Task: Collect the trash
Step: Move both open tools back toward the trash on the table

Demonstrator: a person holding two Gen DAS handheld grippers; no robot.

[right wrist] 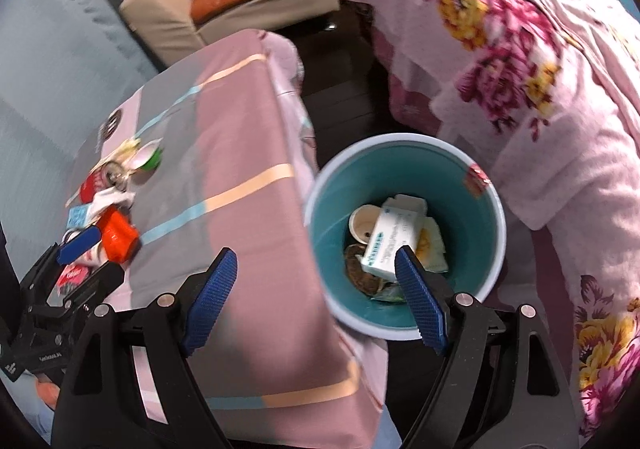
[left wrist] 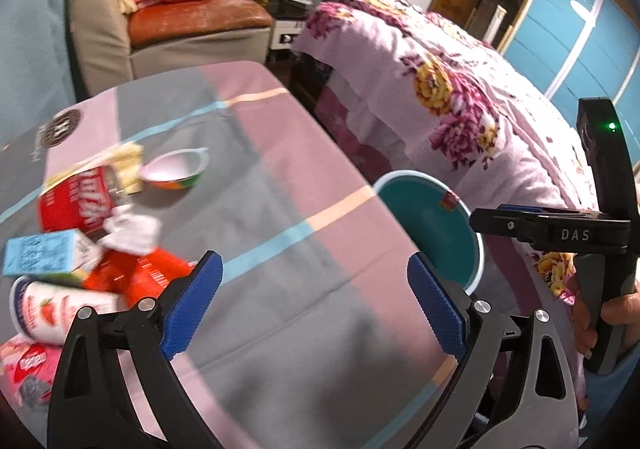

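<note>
My left gripper (left wrist: 316, 289) hangs open and empty above the tablecloth. A heap of trash lies to its left: a red can (left wrist: 76, 205), a blue carton (left wrist: 40, 257), crumpled white tissue (left wrist: 132, 229), an orange wrapper (left wrist: 136, 273) and a white strawberry cup (left wrist: 60, 309). My right gripper (right wrist: 316, 289) is open and empty, straddling the table's edge and the near rim of a teal bin (right wrist: 464, 201). Inside the bin lie a white box (right wrist: 392, 241), a round lid (right wrist: 362, 225) and paper scraps. The bin (left wrist: 420, 217) stands on the floor just off the table's right edge.
A pink and grey cloth covers the table (left wrist: 280, 241). A small white bowl (left wrist: 172, 171) sits behind the heap. A floral blanket (right wrist: 540, 69) lies right of the bin. An armchair (left wrist: 192, 29) with a red bag stands behind. A hand (left wrist: 616, 309) holds the right gripper (left wrist: 492, 223).
</note>
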